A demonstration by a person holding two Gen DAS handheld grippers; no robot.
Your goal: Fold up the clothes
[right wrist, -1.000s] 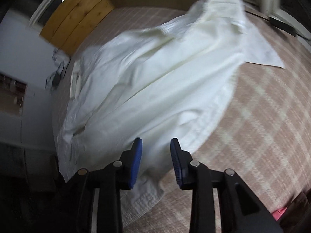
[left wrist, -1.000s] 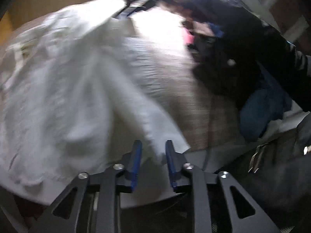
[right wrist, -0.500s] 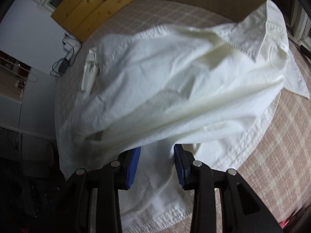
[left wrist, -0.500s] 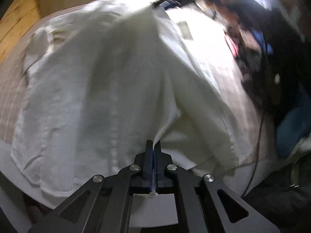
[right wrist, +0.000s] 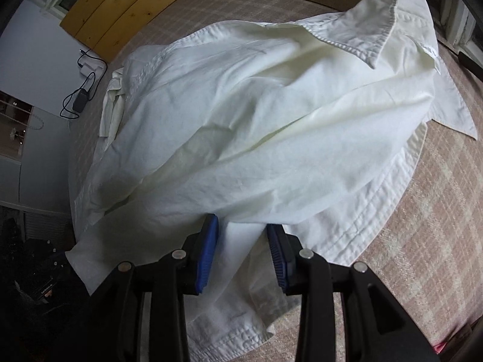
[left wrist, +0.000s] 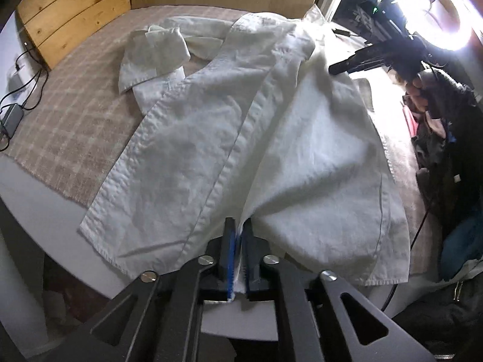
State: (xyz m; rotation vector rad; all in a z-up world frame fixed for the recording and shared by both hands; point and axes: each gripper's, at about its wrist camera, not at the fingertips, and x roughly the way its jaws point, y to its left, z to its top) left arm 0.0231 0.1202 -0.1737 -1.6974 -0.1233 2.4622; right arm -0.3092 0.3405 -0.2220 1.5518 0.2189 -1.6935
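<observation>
A white button-up shirt (left wrist: 235, 138) lies spread and rumpled on a pink checked cloth (left wrist: 69, 126) over a round table. My left gripper (left wrist: 238, 235) is shut on the shirt's hem near the table's front edge. In the right wrist view the same shirt (right wrist: 256, 126) billows up, collar at the top right. My right gripper (right wrist: 241, 241) is open, its blue pads either side of a fold of shirt fabric that hangs between them. The right gripper also shows in the left wrist view (left wrist: 362, 60), at the shirt's far side.
A wooden panel (left wrist: 69, 9) stands behind the table. A power adapter with cables (left wrist: 12, 114) lies at the table's left edge. A ring light (left wrist: 437, 9) glares at the right, with dark clothes (left wrist: 452, 157) piled below it.
My left gripper closed on the shirt hem and holds it. The shirt has dropped and spread flatter over the table. My right gripper moved in until fabric sits between its open pads.
</observation>
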